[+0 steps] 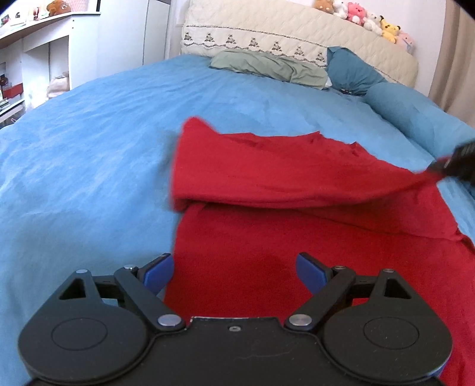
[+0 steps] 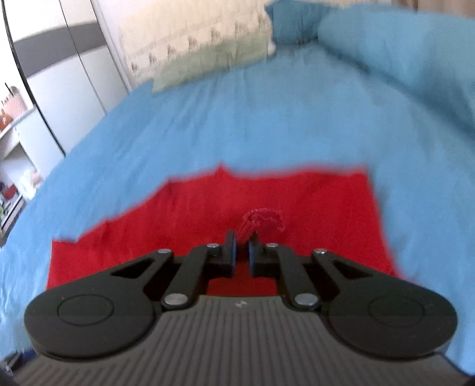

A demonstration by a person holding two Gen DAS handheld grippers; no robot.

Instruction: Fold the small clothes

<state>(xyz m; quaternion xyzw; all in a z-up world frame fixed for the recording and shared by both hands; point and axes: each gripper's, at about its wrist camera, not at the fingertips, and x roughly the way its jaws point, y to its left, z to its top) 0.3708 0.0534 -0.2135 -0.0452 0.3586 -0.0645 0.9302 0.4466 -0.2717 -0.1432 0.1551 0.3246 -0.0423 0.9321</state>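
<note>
Two grippers are in view, each seen from its own wrist camera. The left gripper (image 1: pixel 234 271) has its blue-padded fingers (image 1: pixel 158 273) spread wide with nothing between them; it hovers low over the near portion of the red garment (image 1: pixel 297 243), its left finger sitting over the garment's left edge where red meets the blue bedsheet (image 1: pixel 89 154). The right gripper (image 2: pixel 242 254) has its jaws drawn nearly together and pinches a small bunched tuft of the red garment (image 2: pixel 264 219), which protrudes just beyond the fingertips. In the left wrist view the right gripper (image 1: pixel 458 161) appears as a dark shape at the right margin, holding a lifted edge of the cloth so that an upper layer is drawn taut across the lower one, forming a fold line midway up the garment. The garment lies on the bedsheet, toward the right of the bed as the left camera sees it. The right wrist view is blurred, and fine detail of the cloth cannot be judged there. Farther back lie a green pillow (image 1: pixel 267 66) and a dark teal pillow (image 1: pixel 353 71), side by side against a cream quilted headboard cover (image 1: pixel 282 32). A row of plush toys (image 1: pixel 365 17) sits along its top. White shelving (image 1: pixel 44 53) stands at far left.
</note>
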